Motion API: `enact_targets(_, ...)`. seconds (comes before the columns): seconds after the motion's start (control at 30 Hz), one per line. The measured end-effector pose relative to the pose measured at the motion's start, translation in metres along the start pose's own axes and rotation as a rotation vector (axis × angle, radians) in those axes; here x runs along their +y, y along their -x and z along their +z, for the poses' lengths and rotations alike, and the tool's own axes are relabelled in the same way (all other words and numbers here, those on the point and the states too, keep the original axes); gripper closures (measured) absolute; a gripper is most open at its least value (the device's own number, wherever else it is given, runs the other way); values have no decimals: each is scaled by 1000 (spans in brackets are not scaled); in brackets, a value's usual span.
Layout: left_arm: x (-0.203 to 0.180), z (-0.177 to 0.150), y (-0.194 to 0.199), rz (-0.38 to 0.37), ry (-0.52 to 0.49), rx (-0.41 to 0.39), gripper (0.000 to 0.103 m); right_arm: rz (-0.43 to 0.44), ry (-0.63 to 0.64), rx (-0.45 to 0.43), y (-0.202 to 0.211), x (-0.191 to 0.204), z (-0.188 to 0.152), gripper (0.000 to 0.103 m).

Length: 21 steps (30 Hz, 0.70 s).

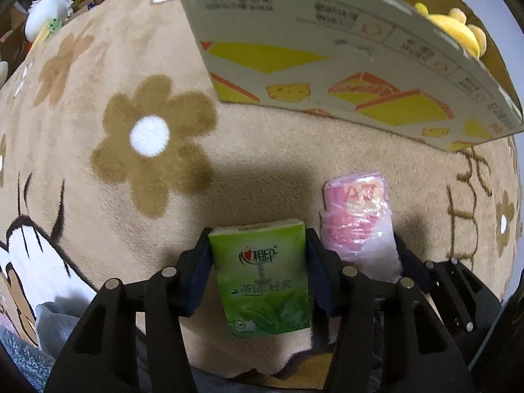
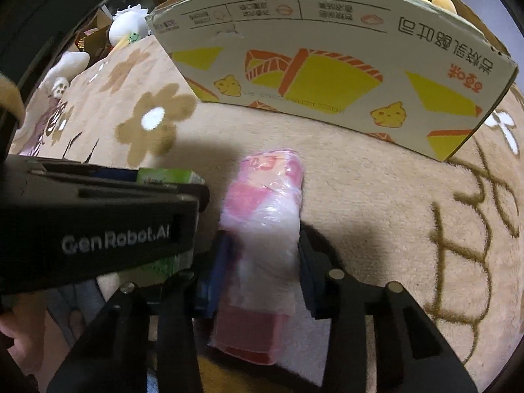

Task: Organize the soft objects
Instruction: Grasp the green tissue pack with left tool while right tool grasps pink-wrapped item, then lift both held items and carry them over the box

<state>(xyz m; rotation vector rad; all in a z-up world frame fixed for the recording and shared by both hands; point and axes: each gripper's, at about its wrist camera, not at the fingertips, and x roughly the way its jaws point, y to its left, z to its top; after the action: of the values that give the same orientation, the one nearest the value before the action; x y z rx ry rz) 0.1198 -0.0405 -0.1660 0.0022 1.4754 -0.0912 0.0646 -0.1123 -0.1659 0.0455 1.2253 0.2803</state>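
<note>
A green pocket-tissue pack (image 1: pixel 262 271) lies on the beige flower rug, and my left gripper (image 1: pixel 258 249) is shut on it, one pad pressed against each long side. Just to its right lies a pink pack wrapped in clear plastic (image 1: pixel 357 216). In the right wrist view my right gripper (image 2: pixel 262 249) is shut on that pink pack (image 2: pixel 265 203), squeezing its middle. The left tool's black housing (image 2: pixel 98 226) fills the left of that view, with a corner of the green pack (image 2: pixel 167 176) showing behind it.
A printed cardboard box (image 1: pixel 327 65) stands on the rug just beyond both packs, with a yellow plush toy (image 1: pixel 455 29) inside. A white plush toy (image 2: pixel 129 26) sits at the rug's far left edge. Grey cloth (image 1: pixel 55 324) lies near the left tool.
</note>
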Motion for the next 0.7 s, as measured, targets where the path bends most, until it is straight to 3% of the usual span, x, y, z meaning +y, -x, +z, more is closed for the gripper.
enact_targets(0.17, -1, 4, 9, 7, 16, -37, 51, -1, 2, -35, 11, -1, 0, 81)
enact_targets(0.37, 3, 5, 27, 54, -4, -113, 51, -30, -2, -59, 20, -6, -1, 85)
enact_targets(0.7, 23, -5, 61, 39, 31, -252, 51, -121, -56, -163, 49, -23, 1, 86)
